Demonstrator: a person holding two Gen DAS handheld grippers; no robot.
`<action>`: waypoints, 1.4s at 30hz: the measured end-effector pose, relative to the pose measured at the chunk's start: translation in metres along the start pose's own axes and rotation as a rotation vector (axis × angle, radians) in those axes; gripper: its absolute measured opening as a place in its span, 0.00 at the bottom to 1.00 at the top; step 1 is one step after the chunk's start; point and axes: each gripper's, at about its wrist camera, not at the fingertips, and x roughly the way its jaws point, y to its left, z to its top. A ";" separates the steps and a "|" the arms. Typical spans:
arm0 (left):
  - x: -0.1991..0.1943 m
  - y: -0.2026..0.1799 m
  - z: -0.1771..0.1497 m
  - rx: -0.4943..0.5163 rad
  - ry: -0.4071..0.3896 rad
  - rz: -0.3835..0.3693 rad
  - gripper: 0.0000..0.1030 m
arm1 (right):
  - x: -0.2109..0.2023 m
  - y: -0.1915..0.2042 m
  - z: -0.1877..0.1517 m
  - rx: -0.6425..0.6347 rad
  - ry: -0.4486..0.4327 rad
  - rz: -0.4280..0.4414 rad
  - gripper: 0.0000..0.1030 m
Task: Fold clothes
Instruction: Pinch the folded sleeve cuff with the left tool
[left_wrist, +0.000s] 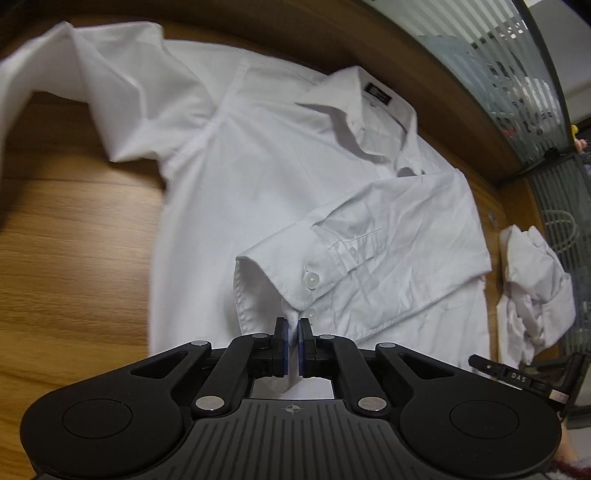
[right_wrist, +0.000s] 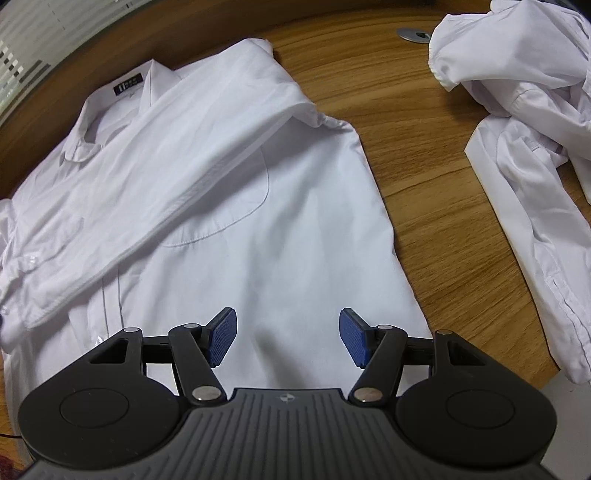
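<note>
A white dress shirt (left_wrist: 266, 173) lies front up on the wooden table (left_wrist: 74, 240), collar (left_wrist: 354, 110) at the far side. One sleeve (left_wrist: 388, 240) is folded across its chest. My left gripper (left_wrist: 293, 332) is shut on that sleeve's cuff (left_wrist: 288, 280) at its buttoned edge. The other sleeve (left_wrist: 110, 92) lies spread out at the far left. In the right wrist view the same shirt (right_wrist: 277, 221) fills the middle, with the folded sleeve (right_wrist: 166, 192) crossing it. My right gripper (right_wrist: 288, 336) is open and empty just above the shirt's lower body.
A second, crumpled white garment (right_wrist: 524, 147) lies on the table to the right; it also shows in the left wrist view (left_wrist: 532, 288). A round metal grommet (right_wrist: 413, 35) sits in the tabletop at the far side. A glass partition (left_wrist: 517, 74) stands beyond the table edge.
</note>
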 end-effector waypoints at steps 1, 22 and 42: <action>-0.003 0.002 0.000 -0.002 -0.003 0.020 0.06 | 0.001 0.001 0.000 -0.005 0.003 0.000 0.66; 0.008 0.012 0.004 -0.088 0.050 0.157 0.07 | 0.019 -0.022 0.118 -0.166 -0.262 -0.002 0.38; 0.022 0.025 -0.009 -0.183 0.032 0.167 0.11 | 0.057 0.024 0.174 -0.390 -0.253 0.077 0.31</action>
